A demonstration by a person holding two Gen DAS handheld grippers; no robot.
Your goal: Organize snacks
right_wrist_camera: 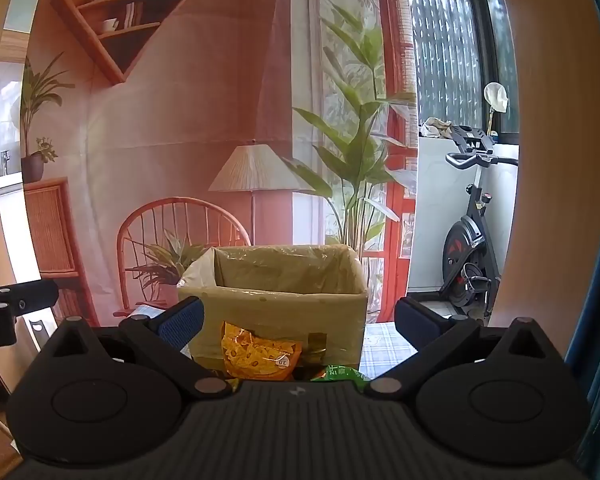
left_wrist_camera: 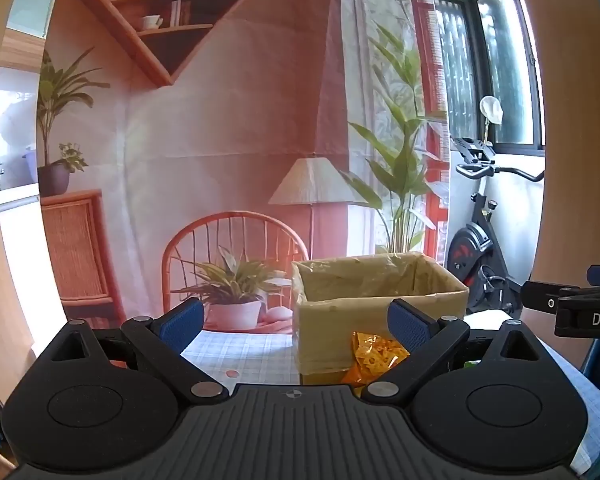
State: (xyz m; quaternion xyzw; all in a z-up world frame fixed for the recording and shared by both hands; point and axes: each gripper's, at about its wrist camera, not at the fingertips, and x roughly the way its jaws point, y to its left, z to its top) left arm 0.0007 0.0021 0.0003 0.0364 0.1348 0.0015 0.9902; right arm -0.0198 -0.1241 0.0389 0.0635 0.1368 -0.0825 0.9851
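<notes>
Right gripper [right_wrist_camera: 298, 322] spread wide and empty, tilted slightly down, nearest and square on to the crinkly orange foil snack bag [right_wrist_camera: 260, 354] propped against the near wall of the plastic-lined brown cardboard box [right_wrist_camera: 340, 304]; bag wider than tall, long axis across the jaws. Left gripper [left_wrist_camera: 296, 320] likewise spread, empty, with bag off to its right

White letters "DAS" stand on the right tool's black body [left_wrist_camera: 588, 318]. The orange snack bag [right_wrist_camera: 260, 354] carries a round sticker, its print too small to read.
</notes>
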